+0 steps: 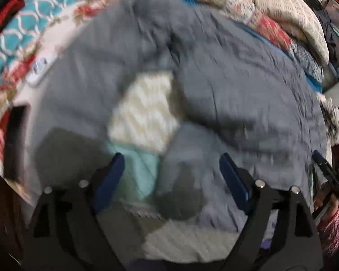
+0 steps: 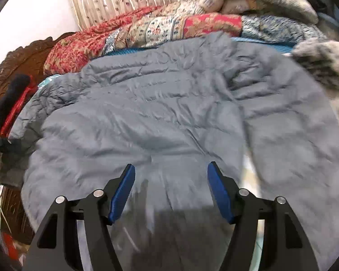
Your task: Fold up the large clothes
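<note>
Both my jaws are wide open, holding nothing. My right gripper (image 2: 170, 189) hovers bottom centre over the grey quilted puffer jacket (image 2: 160, 103), spread on the bed against the red floral patchwork quilt (image 2: 147, 29) up top. Looks light, puffy, slippery, so I'd pinch a hem.

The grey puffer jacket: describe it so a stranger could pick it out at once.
Find the bed heaped with red floral patchwork quilts. Spread in front of them, filling most of the right wrist view, lies the grey puffer jacket. It alone is plain slate grey with stitched horizontal quilting lines and a fur-trimmed hood; everything around it is patterned.
</note>
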`<action>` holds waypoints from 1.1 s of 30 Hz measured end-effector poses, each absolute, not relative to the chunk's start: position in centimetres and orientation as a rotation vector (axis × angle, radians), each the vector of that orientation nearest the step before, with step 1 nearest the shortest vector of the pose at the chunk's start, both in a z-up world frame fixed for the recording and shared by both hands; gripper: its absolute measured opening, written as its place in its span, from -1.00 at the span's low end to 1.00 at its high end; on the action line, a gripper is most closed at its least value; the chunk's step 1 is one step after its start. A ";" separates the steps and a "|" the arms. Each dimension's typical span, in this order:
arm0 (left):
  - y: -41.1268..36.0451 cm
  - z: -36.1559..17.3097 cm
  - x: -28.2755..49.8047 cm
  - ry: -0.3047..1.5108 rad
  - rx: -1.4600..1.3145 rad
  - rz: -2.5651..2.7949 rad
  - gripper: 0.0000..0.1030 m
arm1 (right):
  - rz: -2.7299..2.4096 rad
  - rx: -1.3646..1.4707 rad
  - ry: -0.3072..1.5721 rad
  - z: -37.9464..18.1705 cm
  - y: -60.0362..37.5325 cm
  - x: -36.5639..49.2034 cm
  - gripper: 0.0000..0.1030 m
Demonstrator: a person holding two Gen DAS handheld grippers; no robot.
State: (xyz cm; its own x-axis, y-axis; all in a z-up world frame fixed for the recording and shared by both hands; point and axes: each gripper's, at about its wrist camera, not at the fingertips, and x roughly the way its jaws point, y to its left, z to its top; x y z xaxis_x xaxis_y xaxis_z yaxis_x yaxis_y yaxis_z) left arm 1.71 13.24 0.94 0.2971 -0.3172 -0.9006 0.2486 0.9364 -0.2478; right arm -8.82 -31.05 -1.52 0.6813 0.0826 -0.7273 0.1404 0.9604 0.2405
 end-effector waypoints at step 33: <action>11.0 6.1 -12.2 1.080 -0.109 -0.577 -0.30 | -0.574 0.525 0.763 1.7 -42.4 -30.0 0.52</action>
State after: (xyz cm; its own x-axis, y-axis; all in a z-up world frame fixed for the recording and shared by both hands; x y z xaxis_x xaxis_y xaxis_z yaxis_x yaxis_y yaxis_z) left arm -12.21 10.98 6.12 0.3400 -0.4943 -0.8000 0.3908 0.8480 -0.3579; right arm -29.96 -42.44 1.72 0.5871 -0.2861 -0.7573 0.6485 0.7261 0.2286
